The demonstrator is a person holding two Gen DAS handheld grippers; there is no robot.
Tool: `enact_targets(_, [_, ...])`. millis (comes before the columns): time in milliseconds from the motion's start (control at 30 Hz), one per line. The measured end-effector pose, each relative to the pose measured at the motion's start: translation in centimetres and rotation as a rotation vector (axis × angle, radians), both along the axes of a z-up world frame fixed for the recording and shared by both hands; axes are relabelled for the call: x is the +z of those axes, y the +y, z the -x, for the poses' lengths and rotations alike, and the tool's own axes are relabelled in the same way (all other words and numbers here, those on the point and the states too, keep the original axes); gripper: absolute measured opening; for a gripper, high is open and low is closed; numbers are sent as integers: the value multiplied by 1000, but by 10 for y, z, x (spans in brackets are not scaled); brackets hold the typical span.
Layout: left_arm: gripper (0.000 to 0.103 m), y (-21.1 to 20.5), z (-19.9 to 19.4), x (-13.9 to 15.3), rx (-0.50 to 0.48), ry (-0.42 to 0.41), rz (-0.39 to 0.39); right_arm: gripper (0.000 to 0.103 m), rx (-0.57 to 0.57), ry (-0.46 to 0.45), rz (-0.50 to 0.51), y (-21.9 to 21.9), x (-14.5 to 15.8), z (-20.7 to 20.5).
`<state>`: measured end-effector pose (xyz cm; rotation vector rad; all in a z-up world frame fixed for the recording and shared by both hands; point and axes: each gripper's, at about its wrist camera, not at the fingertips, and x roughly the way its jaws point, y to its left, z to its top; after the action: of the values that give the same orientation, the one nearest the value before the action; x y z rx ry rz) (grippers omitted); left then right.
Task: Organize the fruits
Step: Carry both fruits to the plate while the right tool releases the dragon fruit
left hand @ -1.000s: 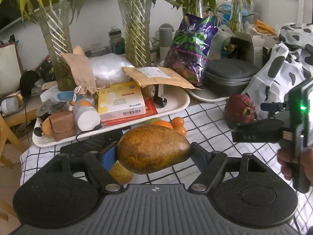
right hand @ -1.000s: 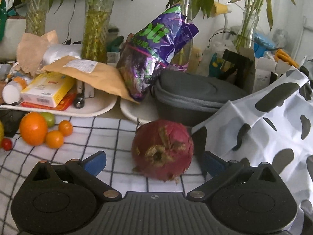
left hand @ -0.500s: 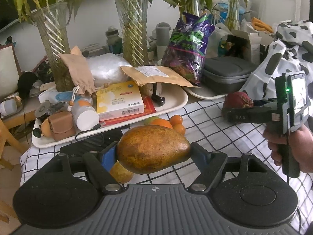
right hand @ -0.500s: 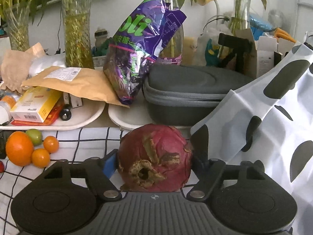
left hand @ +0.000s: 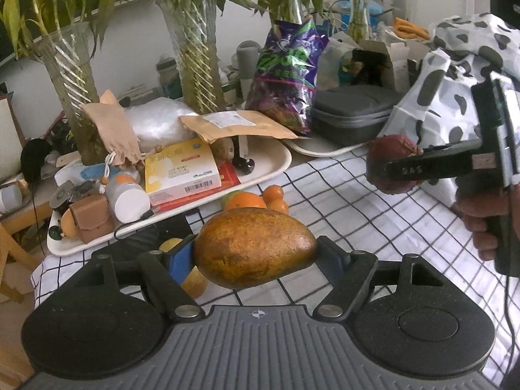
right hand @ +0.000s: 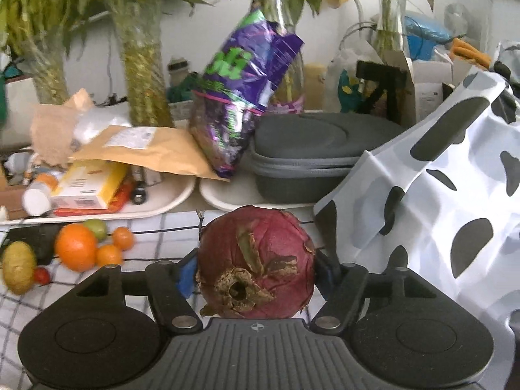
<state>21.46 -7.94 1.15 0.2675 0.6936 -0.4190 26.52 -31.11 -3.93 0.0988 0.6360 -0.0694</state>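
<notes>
My left gripper (left hand: 255,255) is shut on a brown-yellow mango (left hand: 255,247) and holds it above the checked tablecloth (left hand: 373,227). My right gripper (right hand: 255,273) is shut on a dark red dragon fruit (right hand: 256,263), lifted off the cloth; it also shows in the left wrist view (left hand: 390,159), at the right. On the cloth lie a large orange (right hand: 75,251), smaller oranges (right hand: 109,255), a green fruit (right hand: 96,227), a yellow fruit (right hand: 19,266) and a small red one (right hand: 40,275).
A white tray (left hand: 279,162) piled with boxes, bottles and a brown envelope stands behind the fruit. A grey case (right hand: 312,152) on a plate, a purple bag (right hand: 240,97) and glass vases (left hand: 198,65) line the back. A cow-print cloth (right hand: 438,201) hangs at right.
My right gripper closed on the dragon fruit and lifted it off the cloth, moving left. My left gripper kept hold of the mango and stayed almost still.
</notes>
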Motion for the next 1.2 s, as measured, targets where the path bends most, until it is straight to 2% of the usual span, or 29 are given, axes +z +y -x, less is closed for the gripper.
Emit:
enact_targets(433, [76, 14, 46, 5, 10, 21, 31, 71, 165, -29, 21, 30, 31, 75])
enact_targets(667, [76, 27, 69, 5, 35, 45, 62, 71, 202, -25, 7, 41, 40, 108])
enact_targets(867, [76, 35, 91, 4, 49, 58, 82, 71, 229, -24, -11, 51, 45, 139])
enact_targets(1033, [76, 39, 106, 1, 55, 76, 84, 71, 288, -20, 57, 66, 45, 164])
enact_targets(1200, [76, 40, 120, -3, 48, 98, 81, 71, 336, -9, 42, 75, 44, 186])
